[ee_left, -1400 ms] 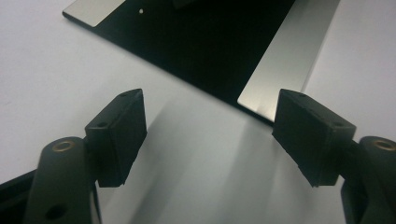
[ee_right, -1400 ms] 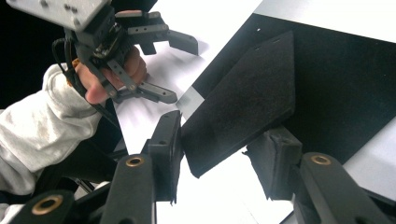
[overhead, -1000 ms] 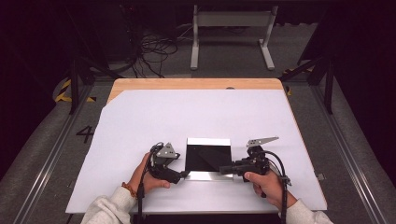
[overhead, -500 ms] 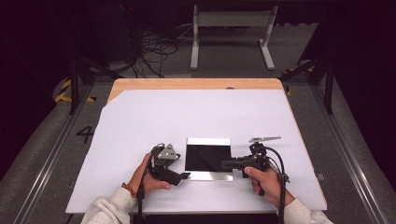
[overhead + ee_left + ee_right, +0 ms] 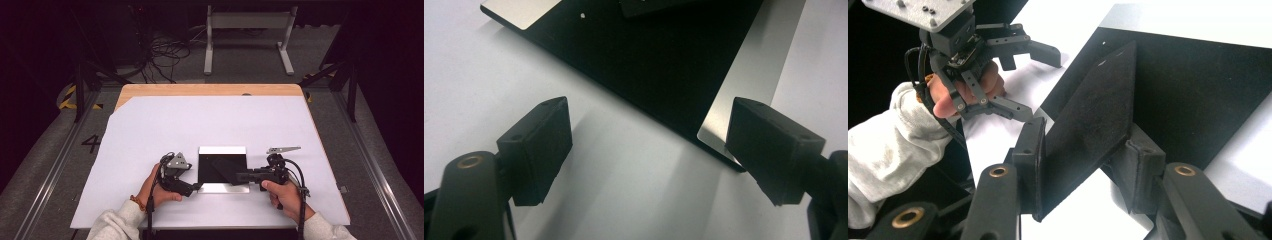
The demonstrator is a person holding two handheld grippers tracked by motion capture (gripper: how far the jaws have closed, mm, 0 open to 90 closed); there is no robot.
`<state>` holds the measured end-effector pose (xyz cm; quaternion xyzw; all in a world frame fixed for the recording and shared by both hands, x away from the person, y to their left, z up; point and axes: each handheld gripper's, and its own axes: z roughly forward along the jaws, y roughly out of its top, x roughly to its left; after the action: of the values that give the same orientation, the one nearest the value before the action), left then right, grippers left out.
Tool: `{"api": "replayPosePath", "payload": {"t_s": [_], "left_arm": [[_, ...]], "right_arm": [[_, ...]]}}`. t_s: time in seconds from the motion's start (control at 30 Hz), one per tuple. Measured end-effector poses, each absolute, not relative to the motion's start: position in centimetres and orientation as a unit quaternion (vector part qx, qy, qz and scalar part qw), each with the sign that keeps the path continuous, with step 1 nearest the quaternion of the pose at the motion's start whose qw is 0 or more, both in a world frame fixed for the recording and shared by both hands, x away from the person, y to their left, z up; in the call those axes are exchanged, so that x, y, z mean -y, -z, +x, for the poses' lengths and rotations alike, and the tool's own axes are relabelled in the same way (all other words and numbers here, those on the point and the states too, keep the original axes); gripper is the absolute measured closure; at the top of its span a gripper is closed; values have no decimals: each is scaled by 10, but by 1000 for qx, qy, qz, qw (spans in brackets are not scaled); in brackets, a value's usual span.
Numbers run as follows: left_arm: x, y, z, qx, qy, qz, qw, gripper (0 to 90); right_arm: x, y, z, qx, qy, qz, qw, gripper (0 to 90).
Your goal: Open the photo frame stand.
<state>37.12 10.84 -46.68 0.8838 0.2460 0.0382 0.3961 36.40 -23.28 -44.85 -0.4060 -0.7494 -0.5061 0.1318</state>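
Right gripper (image 5: 1083, 165) pinching black flap (image 5: 1095, 120) off black pad (image 5: 222, 167), left gripper (image 5: 649, 150) spread beside it; next likely fold/lift flap.

A white sheet (image 5: 150, 135) covers most of a wooden worktop (image 5: 210, 89), whose bare light-wood edge shows along the far side (the sheet's far-left corner is cut at an angle). Beyond the worktop, a grey metal stand (image 5: 247, 30) with two feet rests on the grey floor (image 5: 45, 165), near a tangle of black cables (image 5: 165, 52). Yellow-and-black hazard tape (image 5: 67, 97) lies on the floor at left, close to a painted numeral 4 (image 5: 91, 144). Metal rails (image 5: 372, 165) run along both sides of the worktop.
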Motion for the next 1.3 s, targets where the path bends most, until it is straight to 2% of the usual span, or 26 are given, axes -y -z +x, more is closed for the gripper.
{"api": "replayPosePath", "payload": {"t_s": [0.4,0.67,0.83,0.93,1.03,1.17,1.3], "left_arm": [[-104,467,379,-253,-22,879,403,173],[-99,467,382,-247,-9,879,408,167],[-92,464,382,-229,-3,883,409,243],[-91,463,384,-231,-2,882,409,250],[-95,462,386,-237,5,877,418,316],[-96,460,386,-234,-1,878,417,335],[-99,455,386,-227,-19,876,426,398]], "right_arm": [[229,441,353,770,513,-370,84,599],[229,439,348,777,517,-352,69,605],[229,439,347,780,518,-346,63,605],[229,439,347,781,518,-344,61,604],[229,438,346,782,519,-340,58,604],[229,437,345,784,520,-335,52,605],[228,435,344,790,518,-326,35,605]]}}
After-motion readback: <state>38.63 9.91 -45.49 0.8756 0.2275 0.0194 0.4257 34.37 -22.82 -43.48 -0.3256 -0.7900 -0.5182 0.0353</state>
